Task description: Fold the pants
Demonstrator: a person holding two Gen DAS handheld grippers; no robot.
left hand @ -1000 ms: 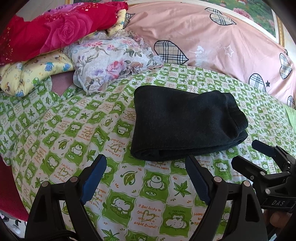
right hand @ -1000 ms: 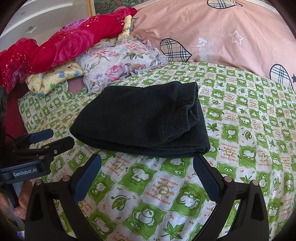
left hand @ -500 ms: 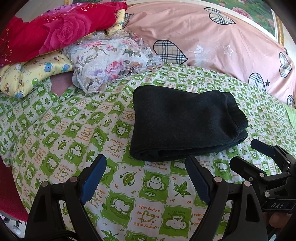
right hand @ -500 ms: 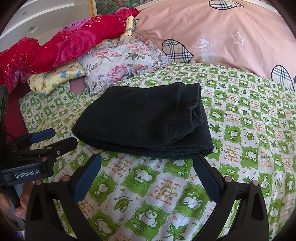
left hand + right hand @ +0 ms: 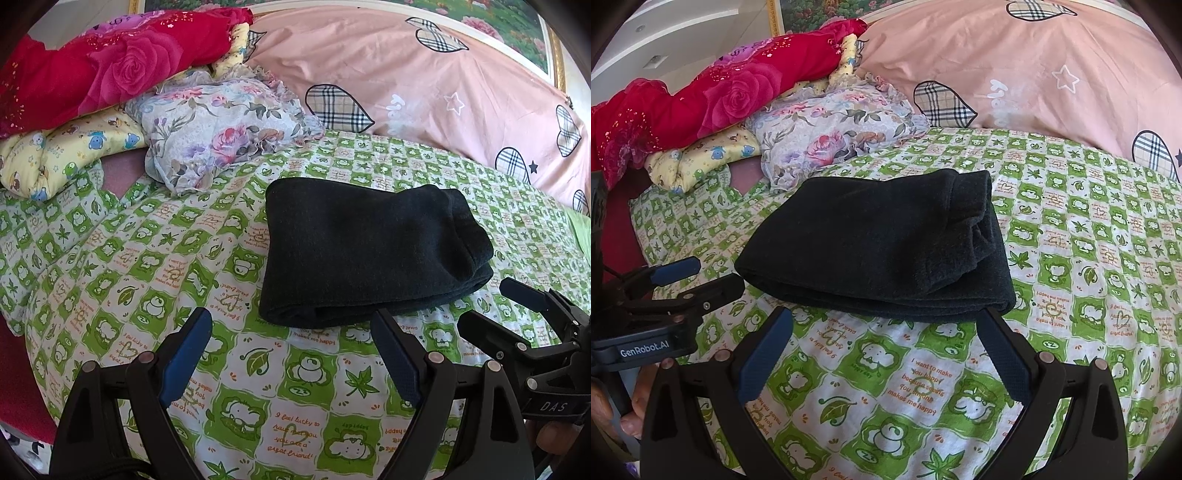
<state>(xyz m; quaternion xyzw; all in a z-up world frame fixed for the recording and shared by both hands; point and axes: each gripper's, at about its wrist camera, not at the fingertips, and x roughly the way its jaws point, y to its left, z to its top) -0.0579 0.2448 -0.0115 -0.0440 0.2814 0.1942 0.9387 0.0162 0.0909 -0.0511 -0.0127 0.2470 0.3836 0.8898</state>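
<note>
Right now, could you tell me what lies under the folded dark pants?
The pants rest on the green-and-white patterned bedsheet, which shows all around them. Whatever sits directly beneath is covered by the fabric.

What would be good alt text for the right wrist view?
Folded black pants lie on a green-and-white patterned bedsheet, just beyond the open, empty right hand-held gripper. The left hand-held gripper shows at left; a floral pillow lies behind.

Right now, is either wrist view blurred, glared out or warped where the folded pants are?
Left wrist view: sharp and evenly daylit, dark pants show little fabric detail, bedsheet bows with the fisheye, corners black. Right wrist view: also sharp, pants show their fold edges, pink quilt bright but not blown out.
</note>
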